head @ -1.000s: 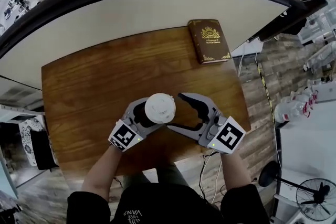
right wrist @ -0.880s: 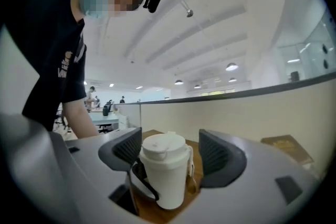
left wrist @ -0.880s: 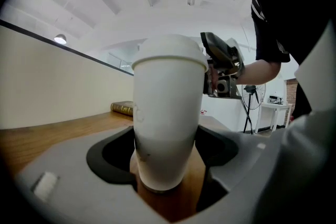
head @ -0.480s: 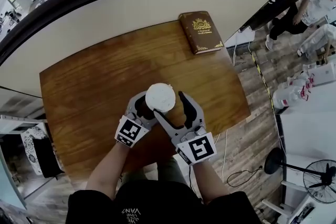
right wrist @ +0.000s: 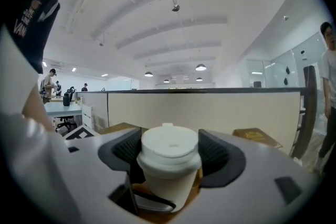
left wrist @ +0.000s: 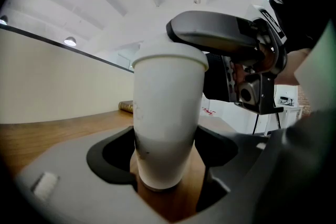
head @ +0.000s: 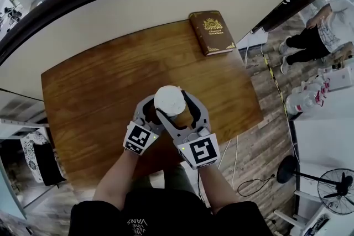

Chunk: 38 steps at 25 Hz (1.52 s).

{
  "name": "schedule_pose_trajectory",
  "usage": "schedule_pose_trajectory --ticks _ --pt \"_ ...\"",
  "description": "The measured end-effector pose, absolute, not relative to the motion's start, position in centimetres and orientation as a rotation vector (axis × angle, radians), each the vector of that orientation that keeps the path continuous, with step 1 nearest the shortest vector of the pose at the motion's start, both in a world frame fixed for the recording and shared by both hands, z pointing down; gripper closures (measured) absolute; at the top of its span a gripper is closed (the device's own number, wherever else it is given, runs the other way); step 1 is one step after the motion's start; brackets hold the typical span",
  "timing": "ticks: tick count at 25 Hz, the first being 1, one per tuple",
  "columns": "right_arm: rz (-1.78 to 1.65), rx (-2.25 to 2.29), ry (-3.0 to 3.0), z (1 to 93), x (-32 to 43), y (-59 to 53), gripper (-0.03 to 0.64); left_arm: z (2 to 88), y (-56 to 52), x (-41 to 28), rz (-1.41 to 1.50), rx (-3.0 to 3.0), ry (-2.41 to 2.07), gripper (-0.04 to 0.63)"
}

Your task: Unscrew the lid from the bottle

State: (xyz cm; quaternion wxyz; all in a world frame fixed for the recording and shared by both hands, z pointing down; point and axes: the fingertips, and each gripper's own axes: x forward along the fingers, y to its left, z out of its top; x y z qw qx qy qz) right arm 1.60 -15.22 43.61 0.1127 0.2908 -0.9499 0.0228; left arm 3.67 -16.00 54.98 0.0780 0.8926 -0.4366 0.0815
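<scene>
1. Swinging in since half a second ago, the right claw [head: 175, 103] now straddles the lid [right wrist: 169, 145]; before, its grey fingers gaped wide just beside the bottle [left wrist: 168, 113].
2. This right claw is closed on the lid. Its dark ribbed pads sit against the lid's two sides, and the smooth, rounded grey fingers curve in around it.
3. The lid is white plastic, round and stepped. It has a flat top with a small raised nub at the edge farthest from the right claw, and a wider rim overhanging the body.
4. The left claw [left wrist: 163, 165] grips the same bottle lower down, near its base and below the right claw. The body is smooth matte white and tapers slightly towards the bottom.
5. The bottle stands upright between the left claw's jaws, its foot on the worktop [head: 99, 85].
6. The worktop is glossy brown wood with a clear grain and rounded corners.
7. A brown hardback book [head: 212, 32] with gilt ornament on its cover lies flat, well apart, beyond the right claw and off to its right.
8. Each claw carries a cube with black-and-white square markers at its rear.
</scene>
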Motion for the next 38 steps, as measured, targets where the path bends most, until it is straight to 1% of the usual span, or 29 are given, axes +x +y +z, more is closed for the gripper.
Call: schedule_pose_trajectory --ticks 7,19,24,27,31,34,38 --pt "0.016 0.572 -2.899 42.9 1.4 -15.3 0.291 54.9 -16.0 3.7 0.232 2.690 -1.289 0.235" --pt "0.032 -0.357 -2.913 42.9 1.4 -14.8 0.291 55.0 -16.1 3.8 0.216 2.694 -1.297 0.235" --pt "0.000 -0.609 -2.851 42.9 1.4 -14.4 0.291 54.8 -15.9 3.7 0.212 2.698 -1.304 0.236" --pt "0.015 -0.633 -2.850 42.9 1.3 -14.3 0.291 54.9 -15.9 3.6 0.210 2.696 -1.312 0.235" --pt "0.056 -0.517 -2.913 42.1 1.3 -14.6 0.291 54.9 -16.0 3.6 0.214 2.690 -1.319 0.235" --pt "0.073 -0.323 -3.003 40.9 1.7 -15.3 0.291 54.9 -16.0 3.5 0.218 2.683 -1.319 0.235" --pt "0.061 0.047 -3.030 40.9 2.5 -15.9 0.291 55.0 -15.9 3.5 0.222 2.673 -1.317 0.235"
